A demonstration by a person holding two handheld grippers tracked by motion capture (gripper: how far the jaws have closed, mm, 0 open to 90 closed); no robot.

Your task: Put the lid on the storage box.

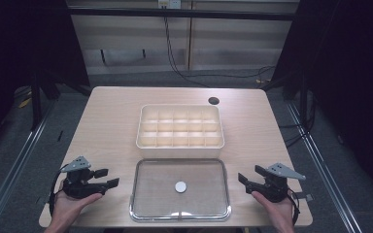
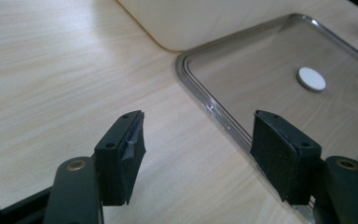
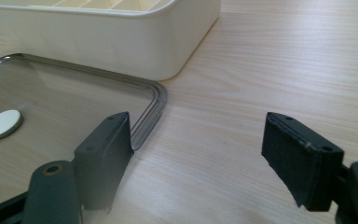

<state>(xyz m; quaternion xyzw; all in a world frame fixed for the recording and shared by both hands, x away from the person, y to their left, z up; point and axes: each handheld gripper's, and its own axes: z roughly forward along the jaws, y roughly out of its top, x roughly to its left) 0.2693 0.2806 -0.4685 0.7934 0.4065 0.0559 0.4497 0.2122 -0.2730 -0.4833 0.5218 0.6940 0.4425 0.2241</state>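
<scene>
From the high view, a cream compartment box (image 1: 180,126) sits at the middle of the desk (image 1: 111,116), its grid of small cells all showing bare bottoms. Just near of it, touching or almost touching its near wall, lies a clear tray (image 1: 180,215) with a raised rim; a single white disc (image 1: 180,186) rests flat at its centre. The left gripper (image 1: 108,177) is held at the tray's left, the right gripper (image 1: 243,183) at its right — each apart from the rim, jaws spread and holding nothing. A dark round hole (image 1: 213,101) shows in the desk far right of the box.

The left gripper view looks along the left gripper (image 2: 198,149), its jaws wide apart with only desk between them; the right-hand jaw overlaps the tray's rim (image 2: 205,100) in the picture, though contact cannot be told. The disc (image 2: 311,78) lies beyond, and the box's rounded corner (image 2: 186,23) is close behind the tray.

The right gripper view shows the right gripper (image 3: 198,154) equally wide and empty, over bare desk beside the tray's far right corner (image 3: 156,95). The disc (image 3: 2,124) appears at the left, and here the box's plain side wall (image 3: 121,42) and a strip of its dividers are seen — detail the high view gives only from above
</scene>
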